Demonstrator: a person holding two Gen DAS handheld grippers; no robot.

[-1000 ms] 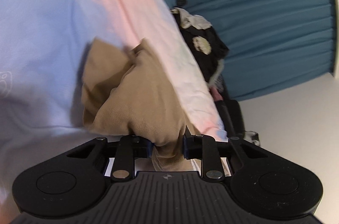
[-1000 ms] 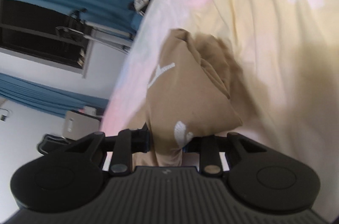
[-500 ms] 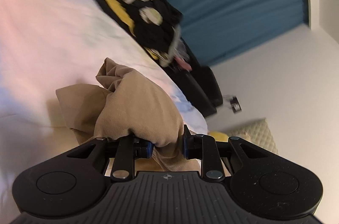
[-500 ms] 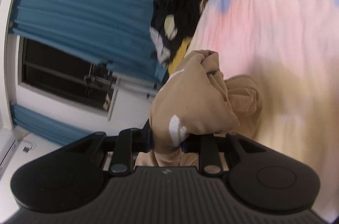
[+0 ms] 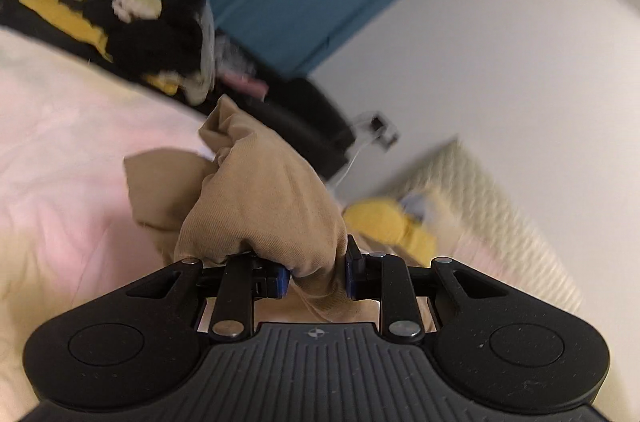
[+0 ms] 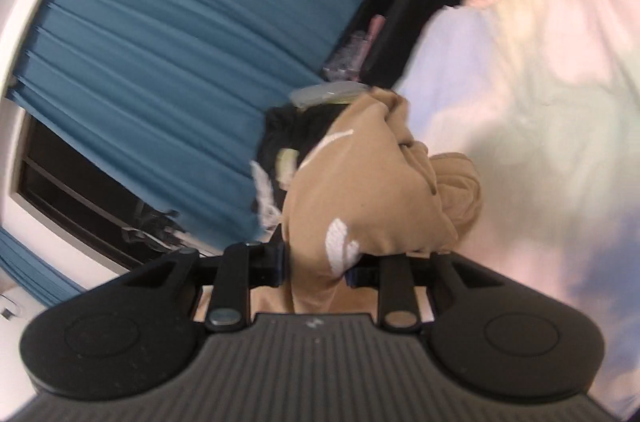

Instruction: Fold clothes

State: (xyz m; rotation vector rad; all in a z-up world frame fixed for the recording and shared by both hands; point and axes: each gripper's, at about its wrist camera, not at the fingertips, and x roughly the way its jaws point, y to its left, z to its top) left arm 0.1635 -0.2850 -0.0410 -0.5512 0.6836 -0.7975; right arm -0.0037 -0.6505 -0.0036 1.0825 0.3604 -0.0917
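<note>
The left gripper (image 5: 316,276) is clamped on a bunch of tan garment (image 5: 260,198), the cloth squeezed between its blue-edged pads and spilling down behind them. The right gripper (image 6: 316,268) is likewise clamped on a tan fold (image 6: 360,190) that bears white printed marks, one near the pads and a white streak higher up. In both views the fabric is a soft, finely ribbed knit, crumpled into a rounded lump that stands up above the fingers and ends in a twisted peak; a second loose lobe hangs to its side over the bedspread (image 5: 68,158). That spread is pale, with washes of pink, cream and light blue, and lies just beneath the lifted cloth. Farther off, a heap of black, yellow and grey clothes (image 5: 132,18) sits at the bed's far edge beside a black case (image 5: 304,122). A yellow item (image 5: 384,222) lies to the right, blurred. Behind all stands a blue curtain (image 6: 180,62) and a white wall (image 5: 500,62).
</note>
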